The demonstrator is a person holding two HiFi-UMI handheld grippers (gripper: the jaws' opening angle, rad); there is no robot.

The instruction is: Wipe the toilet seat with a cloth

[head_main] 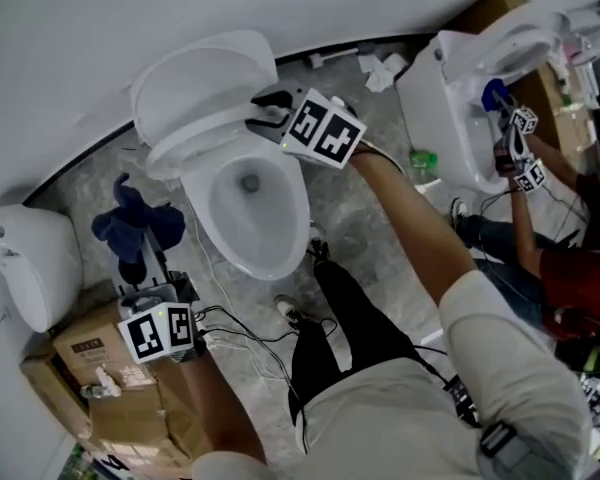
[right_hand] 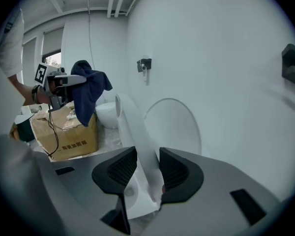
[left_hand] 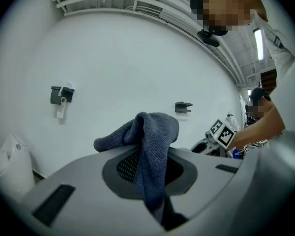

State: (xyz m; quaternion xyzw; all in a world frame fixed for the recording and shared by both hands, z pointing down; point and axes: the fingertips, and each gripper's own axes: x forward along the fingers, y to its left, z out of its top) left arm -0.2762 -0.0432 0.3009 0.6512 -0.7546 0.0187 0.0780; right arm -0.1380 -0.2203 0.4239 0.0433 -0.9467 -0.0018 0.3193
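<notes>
**Sleeved right arm out to the seat, blue cloth in the left jaws**

Nearest the head camera, a pale sleeve and bare forearm run from the lower right of the frame up to the toilet at centre. There the right gripper meets the near edge of the toilet seat. In the right gripper view the right gripper points down, and its jaws are closed on the white seat. The seat rises between the pads, thin and edge-on, lifted off the bowl, with the round lid behind it against the wall.

At lower left of the head view, the left gripper is held well apart from the toilet and roughly level. Its jaws clamp a dark blue cloth. In the left gripper view the ribbed cloth is pinched between the pads of the left gripper. One fold stands up above the pads and a tail hangs below them.

A cardboard box lies just beside the left gripper, and black cables trail over the grey marbled floor near the person's dark trouser legs. A second toilet sits at far left. A third toilet is at upper right, where another person's grippers are at its bowl. A green bottle stands on the floor near its base.
</notes>
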